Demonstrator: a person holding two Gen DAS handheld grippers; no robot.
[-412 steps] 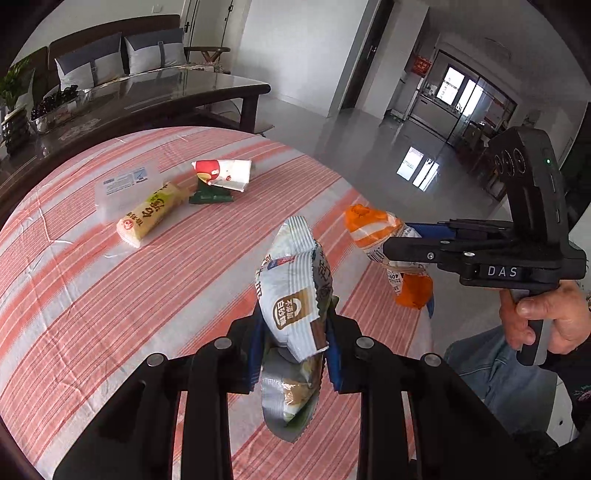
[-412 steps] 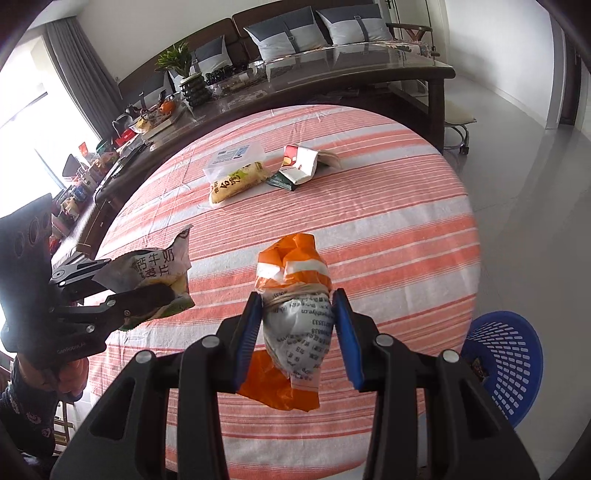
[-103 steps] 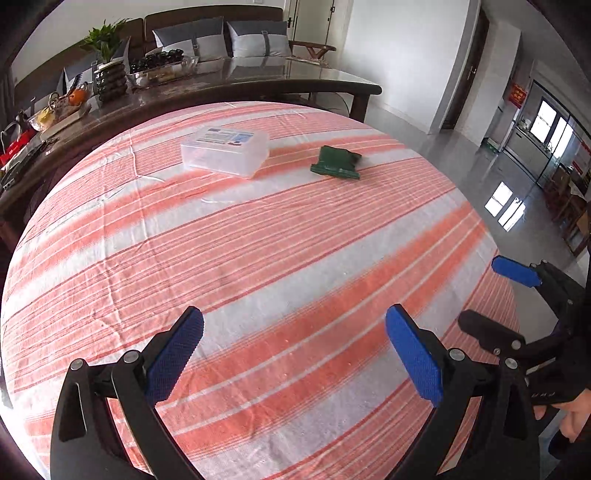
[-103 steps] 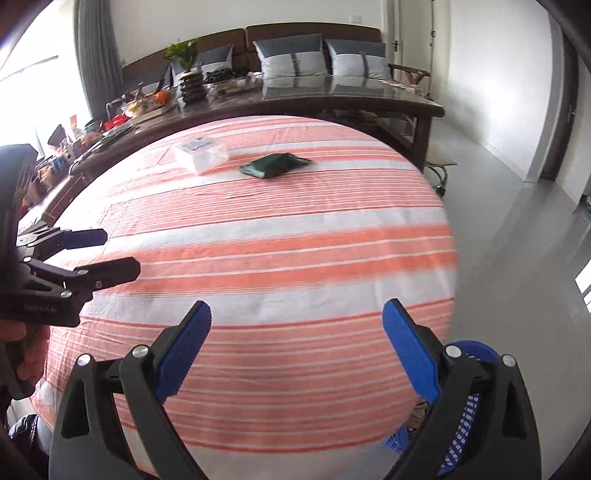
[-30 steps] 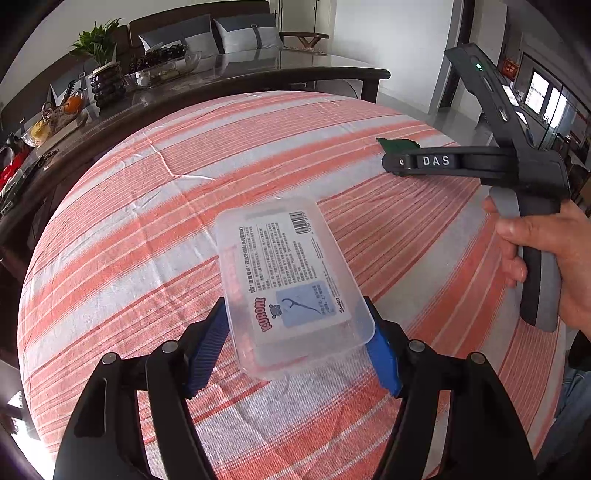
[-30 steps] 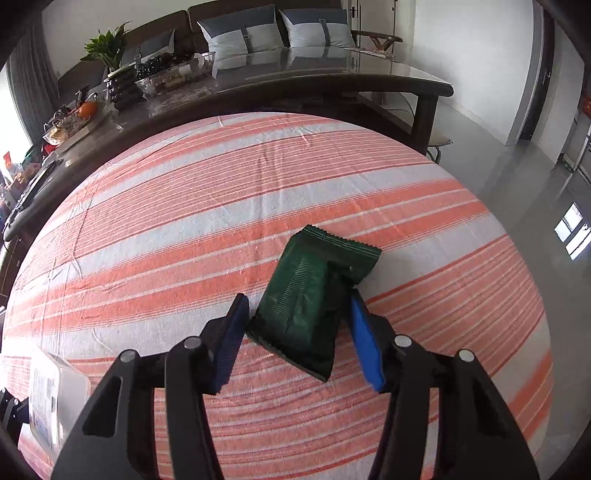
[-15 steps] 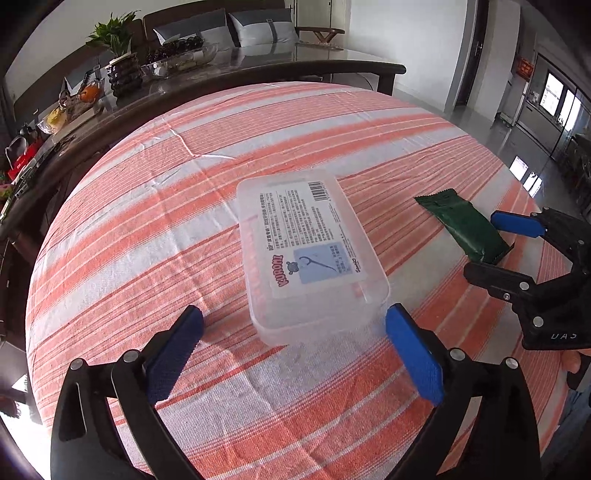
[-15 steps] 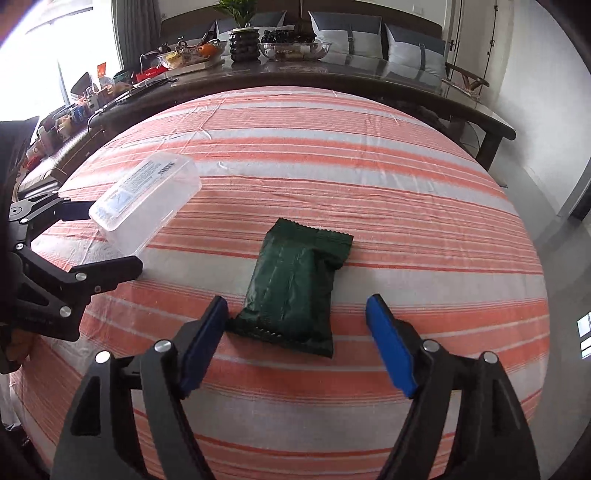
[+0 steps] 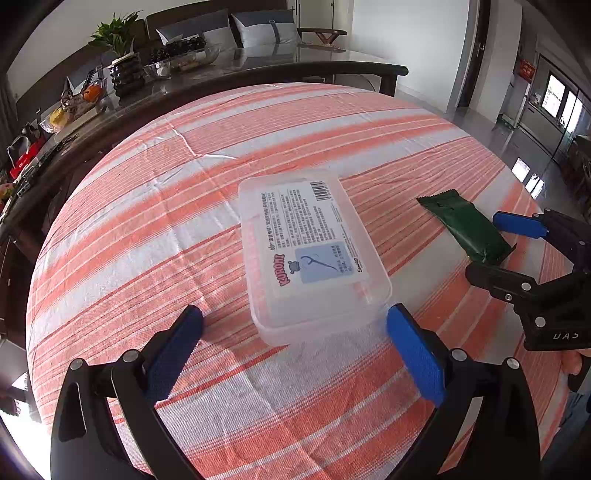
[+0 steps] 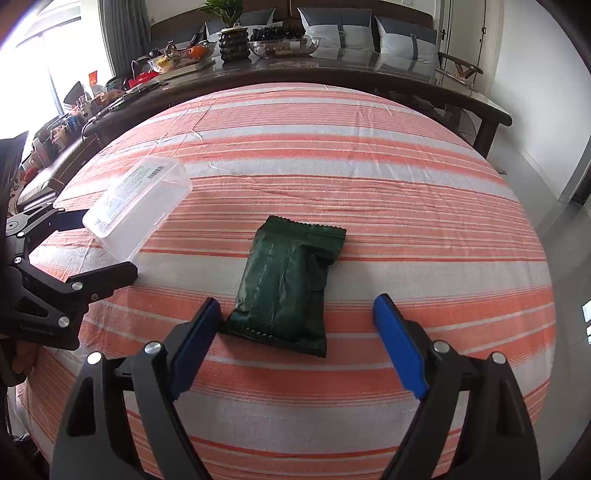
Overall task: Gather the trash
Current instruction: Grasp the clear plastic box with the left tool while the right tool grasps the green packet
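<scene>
Bench [image 9: 122,236] under orange-and-white striped cloth; two pieces of trash lie on it, side by side but apart.

Left tongs [image 9: 295,332]: jaws spread to their widest, having just been opening; blue pads stand clear on either side of the near end of the clear plastic box [image 9: 314,254]; no pad touches it; box rests flat on the cloth, label up, barcode at its far end. In the right wrist view the same box [image 10: 136,206] sits at left, the left tongs [image 10: 99,243] straddling its near corner.

Right tongs [image 10: 295,321]: jaws also parted, having just been opening; green wrapper [image 10: 288,284] lies flat on the cloth between the pads, its crimped far end pointing away; left pad [image 10: 192,343] just beside the wrapper's near left corner, whether touching cannot be told; right pad well off the wrapper's edge. In the left wrist view the wrapper [image 9: 465,225] lies to the right of the box, the right tongs [image 9: 506,251] open around its near end.

Beyond the bench: dark glass-topped table [image 10: 332,62] with potted plant [image 10: 229,22], fruit bowls, clutter; sofa with grey cushions [image 10: 332,26] behind; pale tiled floor at right.
</scene>
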